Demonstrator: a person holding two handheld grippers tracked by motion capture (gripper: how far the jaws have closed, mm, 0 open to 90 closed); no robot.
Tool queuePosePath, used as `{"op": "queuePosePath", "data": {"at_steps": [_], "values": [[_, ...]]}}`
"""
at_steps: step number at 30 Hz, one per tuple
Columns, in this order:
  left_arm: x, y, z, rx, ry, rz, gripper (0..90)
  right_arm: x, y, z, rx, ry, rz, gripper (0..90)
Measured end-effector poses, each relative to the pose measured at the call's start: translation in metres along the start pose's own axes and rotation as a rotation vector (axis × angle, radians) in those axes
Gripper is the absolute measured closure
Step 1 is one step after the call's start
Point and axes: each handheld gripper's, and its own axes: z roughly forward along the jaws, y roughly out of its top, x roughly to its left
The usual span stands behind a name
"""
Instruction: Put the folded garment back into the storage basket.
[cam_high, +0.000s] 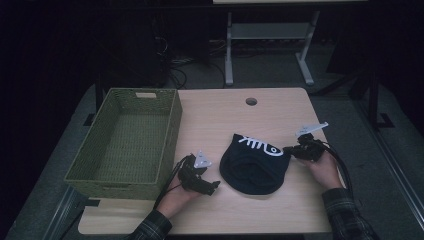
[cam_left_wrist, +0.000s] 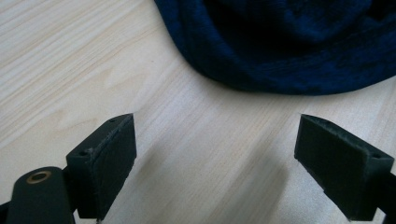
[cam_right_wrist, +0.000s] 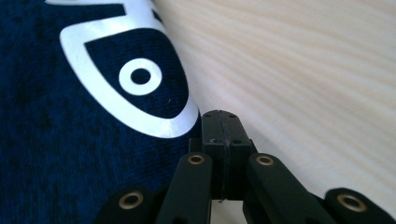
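Observation:
A dark navy knit hat (cam_high: 255, 167) with a white fish-skeleton print lies flat on the light wooden table (cam_high: 215, 115), near the front middle. My left gripper (cam_high: 215, 186) rests on the table just left of the hat, pointing toward it. In the left gripper view its jaws (cam_left_wrist: 217, 158) stand wide open over bare wood, with the hat's edge (cam_left_wrist: 289, 42) a short way beyond them. My right gripper (cam_high: 288, 150) sits at the hat's right edge. In the right gripper view the pads (cam_right_wrist: 223, 126) are pressed together right beside the printed fabric (cam_right_wrist: 70, 140), with no cloth seen between them.
A green woven basket (cam_high: 170, 130) stands on the table's left side, and nothing lies inside it. A round cable hole (cam_high: 251, 101) is near the table's far edge. Beyond the table are dark floor, cables and a white desk frame (cam_high: 229, 55).

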Motion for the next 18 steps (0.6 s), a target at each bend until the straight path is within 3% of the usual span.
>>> {"op": "queuePosePath", "data": {"at_steps": [18], "values": [[0.001,0.000,-0.002,0.004,-0.003,0.000,12.0,0.030,-0.023,-0.010,0.034,0.047,-0.053,90.0]]}}
